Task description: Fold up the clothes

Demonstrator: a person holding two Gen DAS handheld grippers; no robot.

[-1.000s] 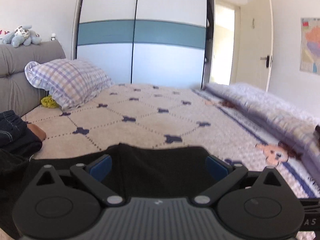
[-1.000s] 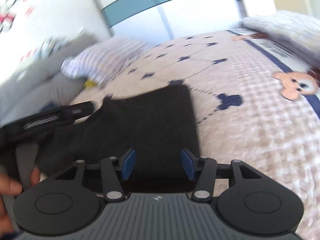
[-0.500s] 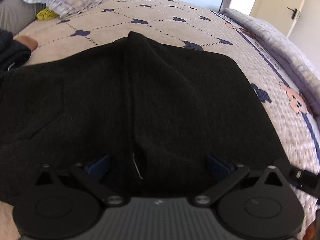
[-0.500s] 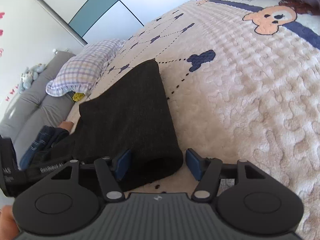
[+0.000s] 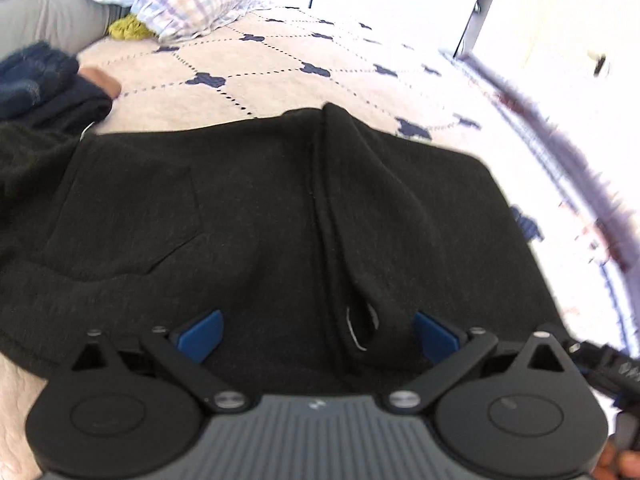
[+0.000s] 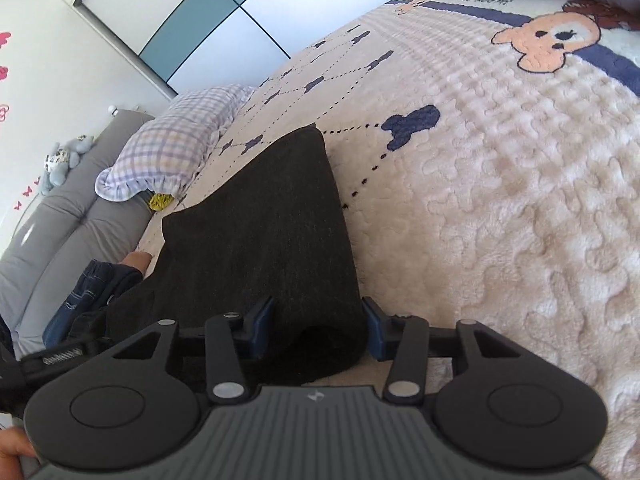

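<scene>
Sitting partly folded on the bed [image 6: 520, 200]: black garment [image 5: 260, 220]. Left gripper [image 5: 316, 330] gaping wide, right gripper [image 6: 316, 326] closing around its folded edge, more folds likely remaining.

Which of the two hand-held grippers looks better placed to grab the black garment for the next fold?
Probably the right hand-held gripper: its jaws are closing around the black garment's rolled end. The left hand-held gripper hangs wide open over the flat middle, with only a raised crease between its pads.

Black garment [image 5: 248, 220]; cream bedspread [image 6: 500, 208] with navy motifs; pillow [image 6: 180, 144] at ten o'clock, lilac-checked; blue pads [image 5: 200, 334].
</scene>
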